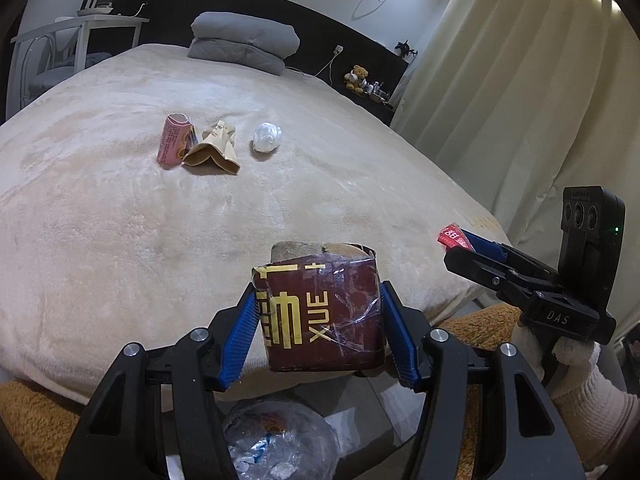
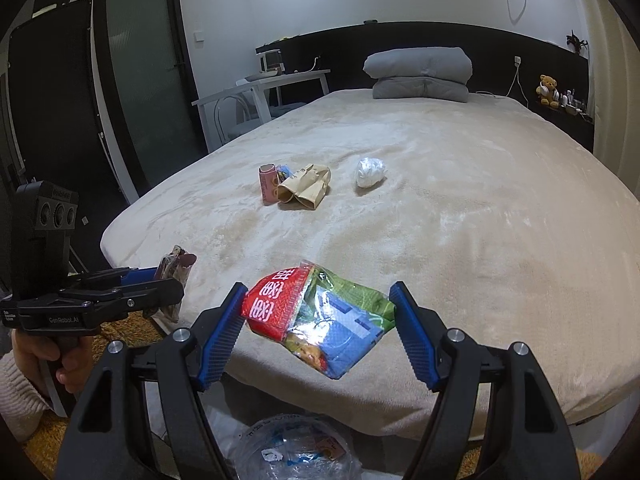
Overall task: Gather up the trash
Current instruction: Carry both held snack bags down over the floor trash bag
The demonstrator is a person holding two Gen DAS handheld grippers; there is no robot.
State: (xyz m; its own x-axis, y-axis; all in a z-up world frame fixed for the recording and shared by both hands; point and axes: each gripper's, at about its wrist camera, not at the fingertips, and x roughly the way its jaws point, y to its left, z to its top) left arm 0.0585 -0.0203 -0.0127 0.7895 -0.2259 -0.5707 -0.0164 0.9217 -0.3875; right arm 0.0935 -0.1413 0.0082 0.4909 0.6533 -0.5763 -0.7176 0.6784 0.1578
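1. Left wrist view: left gripper [image 1: 318, 312] clamped part-way shut on a crumpled dark-red paper carton with yellow lettering and clear tape [image 1: 322, 312], blue ribbed pads pressed against both side walls.
2. Carried over the near edge of the beige plush bed cover [image 1: 120, 240], directly above a clear plastic trash bag on the floor [image 1: 276, 440].
3. Looks light and hollow, top torn open, walls dented; likely to crush under a hard squeeze, tape film probably slick. Side-wall hold at mid-height seems right.
4. Farther up the bed: a pink cylindrical wrapper [image 1: 173, 140], touching a creased brown paper bag [image 1: 214, 148], and a white crumpled plastic ball [image 1: 267, 138] just beside them. All soft, weightless-looking; best pinched across a fold or the bulk.
5. Right wrist view: right gripper [image 2: 318, 314] set wide, closed on a red, green and blue glossy snack wrapper [image 2: 316, 316], tips biting its two ends.
6. Hanging slack and twisted above the bed's near edge, over the same bag [image 2: 296, 452]. Thin, floppy, slippery foil; grip on bunched ends looks safer than on the flat face.
7. Same three pieces waiting mid-bed.
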